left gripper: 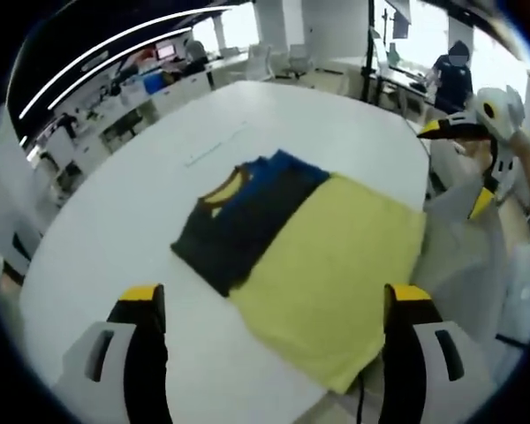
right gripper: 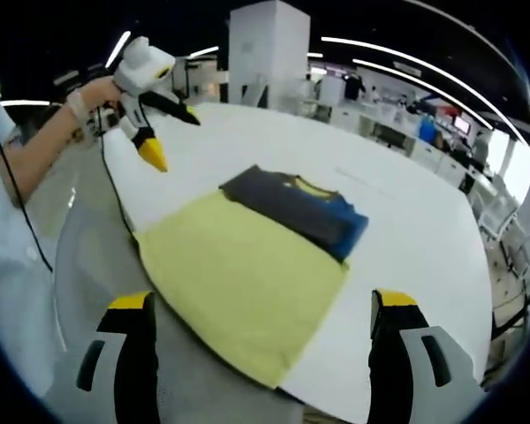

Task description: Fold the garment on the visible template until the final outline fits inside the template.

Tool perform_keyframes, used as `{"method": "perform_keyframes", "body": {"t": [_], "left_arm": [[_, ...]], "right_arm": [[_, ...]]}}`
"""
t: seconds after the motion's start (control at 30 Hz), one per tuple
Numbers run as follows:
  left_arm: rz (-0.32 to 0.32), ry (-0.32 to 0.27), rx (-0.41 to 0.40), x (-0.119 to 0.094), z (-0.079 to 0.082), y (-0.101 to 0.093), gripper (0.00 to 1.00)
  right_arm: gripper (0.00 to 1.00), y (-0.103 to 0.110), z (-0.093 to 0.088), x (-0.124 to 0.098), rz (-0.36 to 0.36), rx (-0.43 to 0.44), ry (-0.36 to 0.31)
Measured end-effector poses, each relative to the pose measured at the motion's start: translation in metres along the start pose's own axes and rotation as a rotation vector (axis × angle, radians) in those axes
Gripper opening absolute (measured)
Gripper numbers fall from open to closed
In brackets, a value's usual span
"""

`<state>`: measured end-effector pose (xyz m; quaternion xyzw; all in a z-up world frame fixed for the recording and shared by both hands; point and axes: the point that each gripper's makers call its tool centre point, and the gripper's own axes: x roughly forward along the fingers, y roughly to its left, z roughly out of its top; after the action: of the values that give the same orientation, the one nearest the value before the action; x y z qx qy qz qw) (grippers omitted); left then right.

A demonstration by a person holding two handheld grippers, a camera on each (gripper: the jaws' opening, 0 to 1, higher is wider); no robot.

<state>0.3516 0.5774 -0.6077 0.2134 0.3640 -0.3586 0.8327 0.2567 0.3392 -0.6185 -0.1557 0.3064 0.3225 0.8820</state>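
A folded dark garment (left gripper: 247, 216) with a blue side and a yellow collar lies flat on the white table (left gripper: 115, 230). It sits at the far edge of the yellow template sheet (left gripper: 336, 274); whether it overlaps that edge I cannot tell. My left gripper (left gripper: 274, 296) hovers open above the sheet's near end, holding nothing. My right gripper (right gripper: 261, 302) is also open and empty over the yellow template (right gripper: 238, 274), with the garment (right gripper: 296, 212) beyond it. Each gripper appears in the other's view, raised off the table: the right gripper (left gripper: 459, 168) and the left gripper (right gripper: 168, 132).
The yellow sheet's near corner hangs over the table's rounded edge (right gripper: 353, 397). A person's arm (right gripper: 44, 132) holds the left gripper, trailing a black cable (right gripper: 115, 194). Desks and chairs (left gripper: 132, 97) stand beyond the table, and another person (left gripper: 450, 79) is in the background.
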Motion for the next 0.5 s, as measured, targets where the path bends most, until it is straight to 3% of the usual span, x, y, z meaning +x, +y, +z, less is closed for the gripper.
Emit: {"method": "perform_keyframes", "body": {"t": [0.5], "left_arm": [[0.010,-0.024,-0.070,-0.012,-0.023,0.001,1.00]], "right_arm": [[1.00,-0.006,-0.007,0.004,-0.009,0.009,0.038]]}}
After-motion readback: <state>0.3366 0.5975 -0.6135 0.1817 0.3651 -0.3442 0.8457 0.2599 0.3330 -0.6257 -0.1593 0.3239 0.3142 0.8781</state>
